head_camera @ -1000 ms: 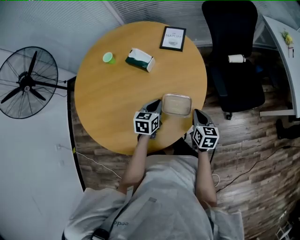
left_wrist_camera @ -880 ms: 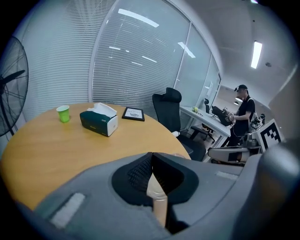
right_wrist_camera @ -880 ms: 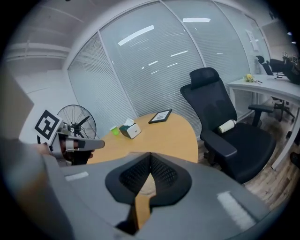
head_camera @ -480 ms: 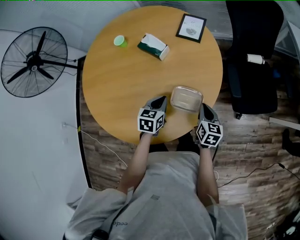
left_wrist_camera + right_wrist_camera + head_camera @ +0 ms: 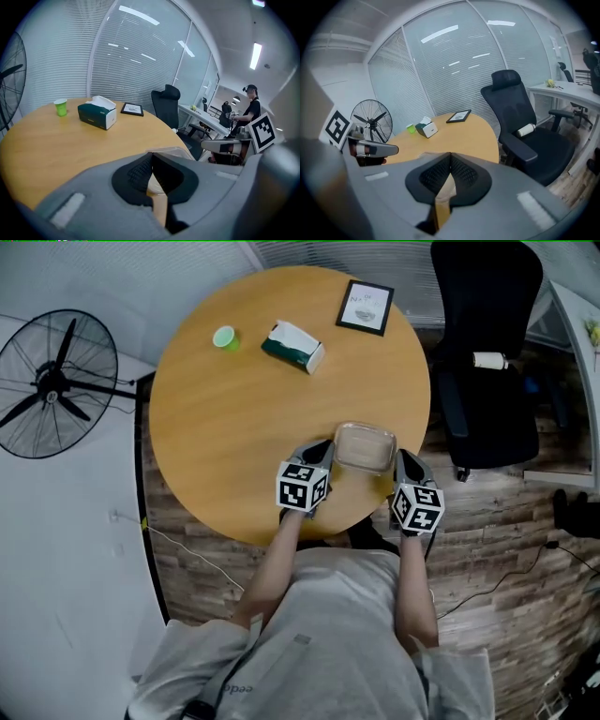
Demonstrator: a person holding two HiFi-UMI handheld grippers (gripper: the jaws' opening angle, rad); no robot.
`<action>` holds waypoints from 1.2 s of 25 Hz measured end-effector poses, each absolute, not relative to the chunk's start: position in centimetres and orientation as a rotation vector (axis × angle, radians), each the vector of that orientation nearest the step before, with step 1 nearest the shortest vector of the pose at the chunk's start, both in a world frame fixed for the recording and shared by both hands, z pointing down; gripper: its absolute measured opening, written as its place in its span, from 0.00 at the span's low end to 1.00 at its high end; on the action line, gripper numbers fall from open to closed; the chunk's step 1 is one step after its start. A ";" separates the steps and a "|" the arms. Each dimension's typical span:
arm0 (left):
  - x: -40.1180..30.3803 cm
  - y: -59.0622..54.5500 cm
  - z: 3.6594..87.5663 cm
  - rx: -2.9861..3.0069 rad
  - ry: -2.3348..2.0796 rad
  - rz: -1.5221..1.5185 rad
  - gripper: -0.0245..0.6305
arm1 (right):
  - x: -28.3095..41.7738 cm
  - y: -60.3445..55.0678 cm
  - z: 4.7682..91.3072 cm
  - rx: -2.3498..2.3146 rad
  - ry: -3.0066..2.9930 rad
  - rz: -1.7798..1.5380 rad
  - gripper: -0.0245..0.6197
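Flanking the clear container (image 5: 365,447), left tongs (image 5: 322,450) and right tongs (image 5: 401,458), both clenched empty, seemingly touching its sides.

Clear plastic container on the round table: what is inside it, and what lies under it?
The container looks empty: only the wooden table shows through its clear walls. It sits at that table's near edge. Its underside is hidden.

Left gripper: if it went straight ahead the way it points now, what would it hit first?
Most likely the clear plastic container: its rim lies just beyond the shut tips of the left gripper, a little right of centre. I can't tell whether they already touch.
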State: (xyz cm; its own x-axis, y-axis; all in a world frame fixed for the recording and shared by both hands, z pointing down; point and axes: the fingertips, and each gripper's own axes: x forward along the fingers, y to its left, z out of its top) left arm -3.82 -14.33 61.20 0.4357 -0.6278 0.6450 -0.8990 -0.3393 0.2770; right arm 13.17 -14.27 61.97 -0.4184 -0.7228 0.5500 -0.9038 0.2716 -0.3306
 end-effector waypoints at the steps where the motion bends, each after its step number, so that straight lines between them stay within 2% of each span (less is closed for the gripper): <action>1: -3.7 -14.2 61.5 2.086 -1.264 0.585 0.04 | 13.4 -14.0 62.2 1.505 -2.244 0.897 0.04; 8: -3.6 -13.5 63.1 2.111 -1.151 0.622 0.04 | 13.1 -12.0 63.7 1.560 -2.169 0.991 0.04; 16: -3.8 -13.7 64.2 2.095 -1.105 0.647 0.10 | 13.0 -11.3 64.4 1.591 -2.113 1.003 0.04; 25: -3.0 -13.9 65.3 2.074 -1.090 0.655 0.22 | 12.2 -11.5 65.5 1.499 -2.134 1.039 0.21; 30: -2.7 -13.9 65.7 2.054 -1.101 0.670 0.31 | 12.3 -12.0 65.6 1.467 -2.143 1.044 0.25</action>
